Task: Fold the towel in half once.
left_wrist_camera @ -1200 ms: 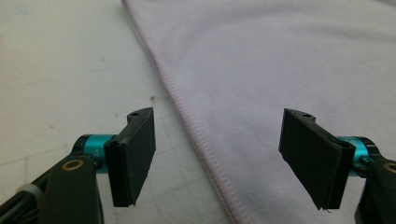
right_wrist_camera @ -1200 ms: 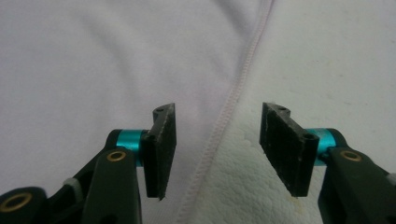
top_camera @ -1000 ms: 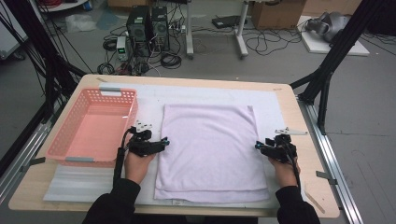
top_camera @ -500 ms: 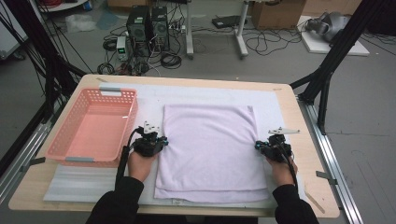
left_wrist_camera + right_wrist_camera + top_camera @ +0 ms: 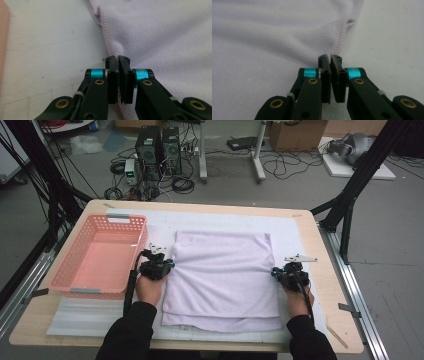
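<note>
At the far left a pink plastic basket [image 5: 97, 257] sits empty on the white mat [image 5: 95, 312]. Just beside it the left gripper [image 5: 162, 265] has its jaws clamped on the hemmed left edge of the folded lilac towel [image 5: 222, 270], which lies flat in the middle of the table. The right gripper [image 5: 278, 272] pinches the opposite hem, jaws together. The towel looks already folded once, though the layers are hard to count; with both edges gripped, the next fold and any move to the basket remain undone.

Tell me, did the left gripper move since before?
Yes. The left gripper slid right, away from the pink basket, onto the towel's left edge.
</note>
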A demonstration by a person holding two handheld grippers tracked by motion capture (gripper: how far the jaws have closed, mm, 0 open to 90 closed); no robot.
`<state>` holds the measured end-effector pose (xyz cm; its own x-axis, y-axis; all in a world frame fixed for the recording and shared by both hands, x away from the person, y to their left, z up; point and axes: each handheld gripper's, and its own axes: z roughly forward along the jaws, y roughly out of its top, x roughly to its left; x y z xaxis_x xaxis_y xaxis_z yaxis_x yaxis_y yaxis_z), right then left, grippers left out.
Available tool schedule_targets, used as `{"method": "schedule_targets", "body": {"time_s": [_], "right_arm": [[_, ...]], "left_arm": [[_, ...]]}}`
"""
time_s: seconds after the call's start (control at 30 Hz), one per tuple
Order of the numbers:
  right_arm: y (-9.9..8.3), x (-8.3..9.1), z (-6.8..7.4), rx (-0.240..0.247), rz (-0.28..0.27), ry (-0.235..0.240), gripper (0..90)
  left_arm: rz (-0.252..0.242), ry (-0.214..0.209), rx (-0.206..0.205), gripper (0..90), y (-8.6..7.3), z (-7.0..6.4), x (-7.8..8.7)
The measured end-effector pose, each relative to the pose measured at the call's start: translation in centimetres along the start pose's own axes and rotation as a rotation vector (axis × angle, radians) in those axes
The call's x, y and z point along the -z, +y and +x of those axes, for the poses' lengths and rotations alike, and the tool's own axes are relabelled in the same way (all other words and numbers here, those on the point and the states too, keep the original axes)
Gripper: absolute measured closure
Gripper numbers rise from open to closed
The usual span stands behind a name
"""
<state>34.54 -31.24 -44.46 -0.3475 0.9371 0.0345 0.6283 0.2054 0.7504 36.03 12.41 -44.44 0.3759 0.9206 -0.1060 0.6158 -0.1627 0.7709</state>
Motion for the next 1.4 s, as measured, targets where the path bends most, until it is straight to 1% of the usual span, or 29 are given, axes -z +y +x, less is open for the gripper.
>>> {"method": "schedule_targets", "body": {"time_s": [0.03,0.07,0.13,0.17,0.2,0.23,0.27,0.3,0.37,0.4,0.43,0.47,0.53,0.63,0.7,0.8,0.97,1.03,1.17,1.2,1.27,1.3,1.4], "right_arm": [[0.0,0.0,-0.2,0.008,-0.009,-0.026,87.0],[0.1,-0.1,-0.3,0.008,-0.018,-0.047,87.0],[0.1,-0.3,-0.5,-0.019,-0.014,-0.032,86.6],[0.0,-0.2,-0.4,-0.009,-0.018,-0.035,84.9],[0.1,0.0,-0.3,-0.006,-0.022,-0.027,82.0],[0.1,0.2,-0.2,-0.001,-0.031,-0.025,75.9],[0.2,0.5,-0.1,-0.001,-0.048,-0.024,70.0],[0.2,0.9,-0.1,-0.010,-0.064,-0.012,67.7],[0.2,1.7,0.0,-0.004,-0.083,0.005,61.6],[0.1,2.1,0.1,0.004,-0.095,0.014,61.4],[0.0,2.6,0.2,0.006,-0.104,0.023,60.5],[-0.1,3.0,0.3,0.014,-0.117,0.022,59.5],[-0.3,3.9,0.5,0.017,-0.126,0.035,58.7],[-1.2,5.2,0.9,0.032,-0.137,0.029,58.1],[-1.7,5.8,1.1,0.033,-0.133,0.031,57.7],[-2.7,6.9,1.4,0.031,-0.133,0.032,56.6],[-4.5,8.8,1.8,0.044,-0.134,0.034,55.4],[-5.1,9.4,2.0,0.038,-0.132,0.037,55.1],[-5.9,10.2,2.5,0.051,-0.123,0.042,54.4],[-6.1,10.3,2.6,0.056,-0.120,0.044,54.3],[-6.4,10.4,2.9,0.053,-0.117,0.051,53.6],[-6.5,10.5,3.0,0.061,-0.119,0.055,53.3],[-6.7,10.6,3.2,0.060,-0.119,0.059,52.4]], "left_arm": [[-0.003,-0.009,0.006,80.3,-0.1,-0.1,0.1],[-0.011,-0.019,0.015,71.6,-0.2,-0.1,0.3],[-0.027,-0.038,0.027,59.6,-0.4,-0.1,0.8],[-0.033,-0.044,0.028,53.8,-0.5,-0.1,1.1],[-0.054,-0.061,0.029,50.4,-0.6,-0.1,1.5],[-0.064,-0.072,0.027,49.4,-0.6,-0.2,1.8],[-0.066,-0.082,0.004,47.5,-0.7,-0.3,2.1],[-0.073,-0.098,-0.010,45.7,-0.7,-0.4,2.5],[-0.085,-0.129,-0.029,44.6,-1.1,-0.6,3.1],[-0.092,-0.144,-0.041,43.5,-1.3,-0.8,3.3],[-0.094,-0.154,-0.052,43.1,-1.5,-1.0,3.6],[-0.095,-0.165,-0.065,42.6,-1.8,-1.1,3.8],[-0.092,-0.182,-0.073,41.9,-2.4,-1.3,4.2],[-0.098,-0.192,-0.086,41.9,-3.4,-1.5,4.9],[-0.105,-0.206,-0.085,42.7,-3.9,-1.8,5.5],[-0.109,-0.223,-0.110,47.1,-4.6,-2.3,6.4],[-0.113,-0.233,-0.105,49.7,-6.1,-2.7,8.0],[-0.117,-0.234,-0.107,51.0,-6.6,-2.8,8.6],[-0.114,-0.244,-0.128,54.3,-7.6,-3.0,9.5],[-0.118,-0.245,-0.126,54.5,-7.8,-3.1,9.7],[-0.113,-0.239,-0.137,56.0,-8.3,-2.9,10.1],[-0.112,-0.239,-0.137,57.4,-8.4,-2.9,10.2],[-0.101,-0.234,-0.151,62.7,-8.8,-2.9,10.4]]}}
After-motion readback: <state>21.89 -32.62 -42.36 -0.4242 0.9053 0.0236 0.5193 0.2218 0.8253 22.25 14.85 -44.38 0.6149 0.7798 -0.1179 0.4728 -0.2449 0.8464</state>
